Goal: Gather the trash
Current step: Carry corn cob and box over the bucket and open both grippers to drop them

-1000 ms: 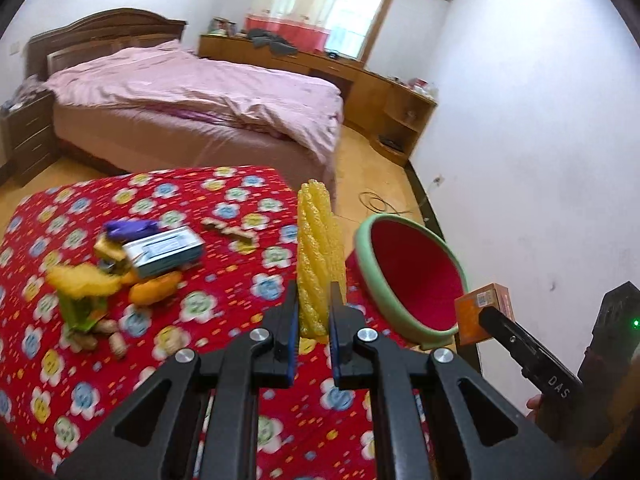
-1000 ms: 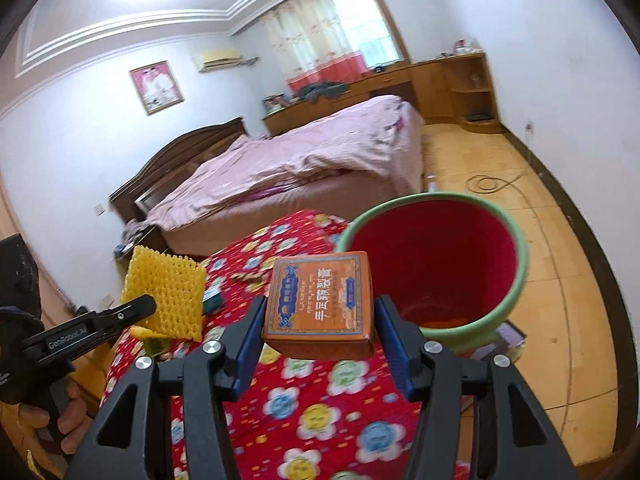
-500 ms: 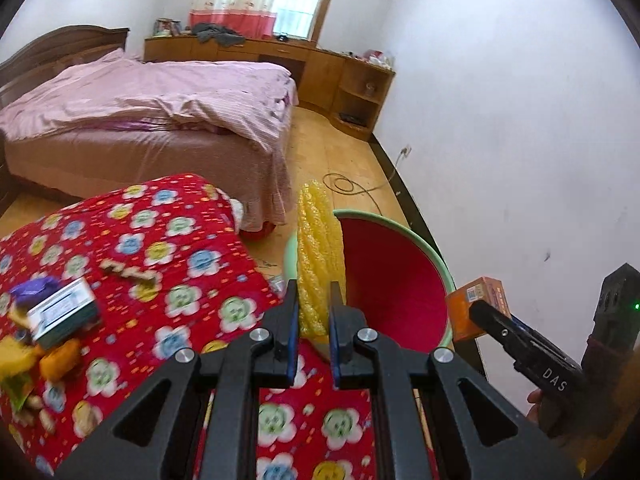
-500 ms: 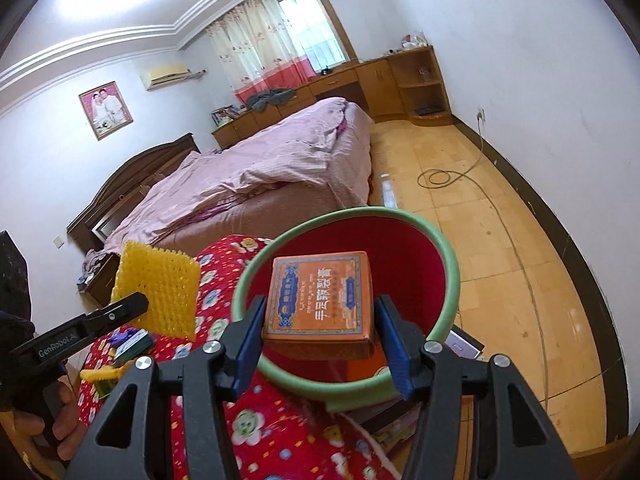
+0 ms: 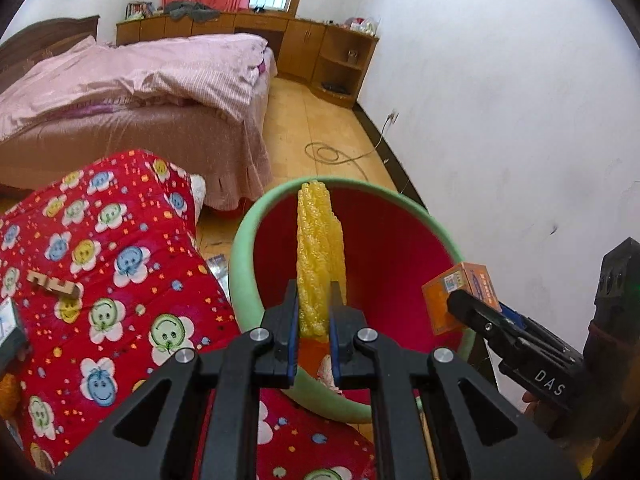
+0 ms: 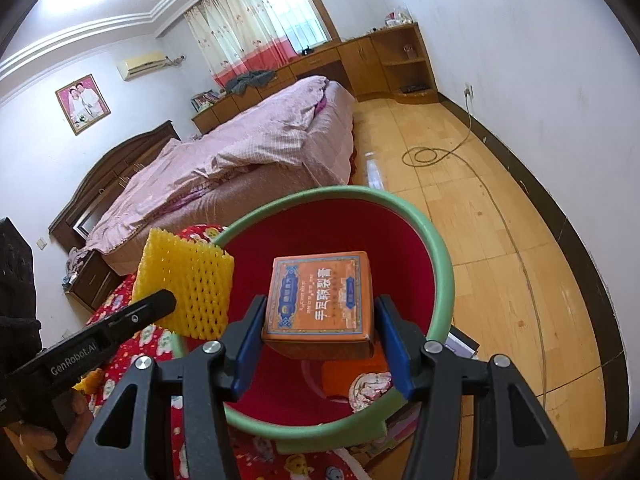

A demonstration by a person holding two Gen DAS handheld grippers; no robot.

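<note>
Red quilted cloth w/ smiley-flower print [image 5: 120, 280] covers lower left of left-wrist view. Bed w/ pink striped duvet [image 5: 132, 76] upper left, dark wood headboard [image 6: 116, 176]. Wooden cabinet run w/ open shelves [image 5: 320, 52] along far wall under pink-cream curtains [image 6: 244, 36]. Coiled cable [image 6: 428, 156] on wood plank floor [image 6: 500, 240]. Framed portrait [image 6: 82, 103] & white AC unit [image 6: 146, 65] upper left, right-wrist view.

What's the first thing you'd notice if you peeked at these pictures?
Probably the big red bin with the green rim, right in the middle beside the red flowery cloth. Over its mouth, the left gripper pinches a yellow foam net and the right gripper clamps an orange box.
</note>
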